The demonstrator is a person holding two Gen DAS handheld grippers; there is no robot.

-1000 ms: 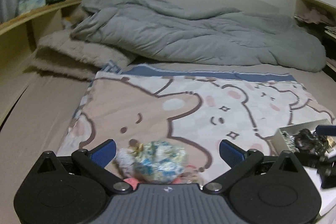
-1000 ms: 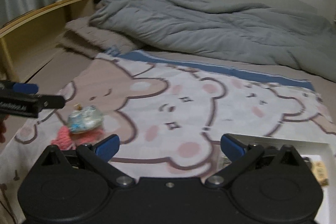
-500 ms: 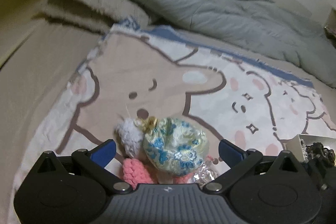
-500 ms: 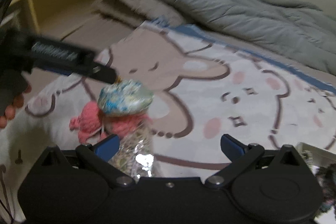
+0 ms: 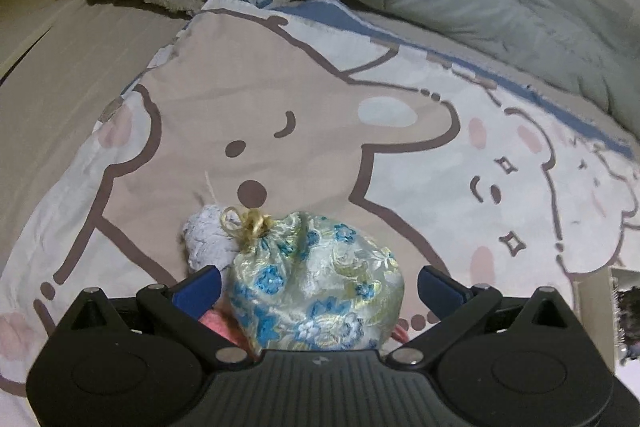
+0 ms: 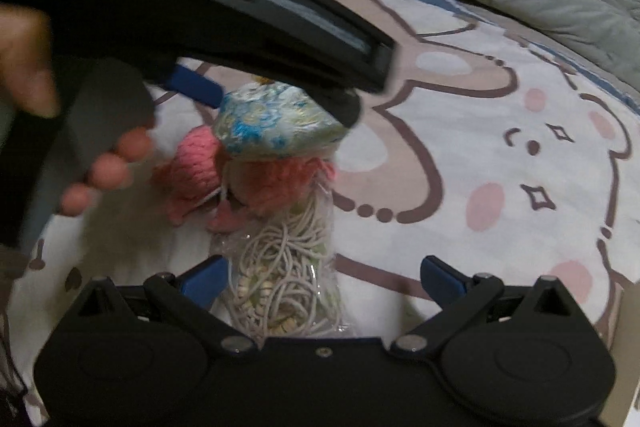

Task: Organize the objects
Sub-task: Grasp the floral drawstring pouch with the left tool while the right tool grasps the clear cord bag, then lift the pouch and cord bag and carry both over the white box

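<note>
Here left tongs (image 5: 318, 283) straddle brocade pouch (image 5: 316, 287), spread wide; right tongs (image 6: 324, 277) agape.

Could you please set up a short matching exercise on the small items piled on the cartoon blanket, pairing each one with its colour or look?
Things:
1. brocade pouch
2. crochet piece
3. clear bag
4. fuzzy ball

Descriptions:
A. pink yarn
B. pale grey-lilac, soft
C. see-through, filled with whitish cords and beads
D. blue and gold flowers, tied with a gold cord

Pairs: 1-D, 2-A, 3-C, 4-B
</note>
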